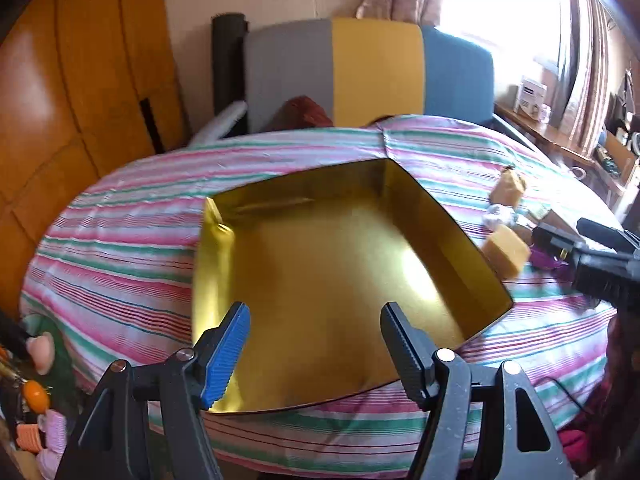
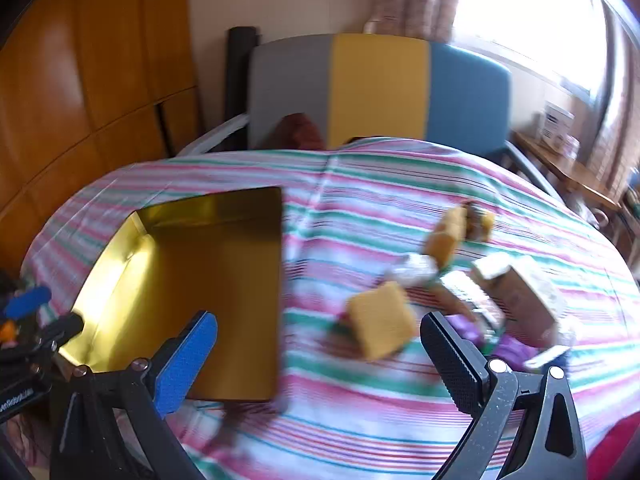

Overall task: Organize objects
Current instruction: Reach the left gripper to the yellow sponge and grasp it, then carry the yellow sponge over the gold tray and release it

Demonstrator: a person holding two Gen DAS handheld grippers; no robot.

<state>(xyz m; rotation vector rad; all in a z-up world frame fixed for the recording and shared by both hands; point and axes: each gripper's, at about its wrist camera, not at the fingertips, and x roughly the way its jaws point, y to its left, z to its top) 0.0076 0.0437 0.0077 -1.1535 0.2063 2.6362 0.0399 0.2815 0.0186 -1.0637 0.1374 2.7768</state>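
An empty gold-lined box (image 1: 340, 240) lies open on the striped cloth. My left gripper (image 1: 315, 312) hovers over its near edge, open, with nothing between the fingers. To the box's right is a loose cluster: a yellow sponge block (image 2: 380, 326), a second tan block (image 2: 444, 236), a crumpled foil ball (image 2: 416, 270), a purple item (image 2: 508, 346) and a pale carton (image 2: 520, 288). My right gripper (image 2: 319, 320) is wide open above the cloth between the box (image 2: 200, 280) and the sponge block, holding nothing. The right wrist view is motion-blurred.
The striped cloth (image 1: 120, 240) covers a rounded table. A chair with a grey, yellow and blue back (image 1: 372, 68) stands behind it, with wooden panelling (image 1: 80, 80) at left. A cluttered shelf (image 1: 560, 136) runs along the right. Small toys (image 1: 36, 396) lie off the table's lower left edge.
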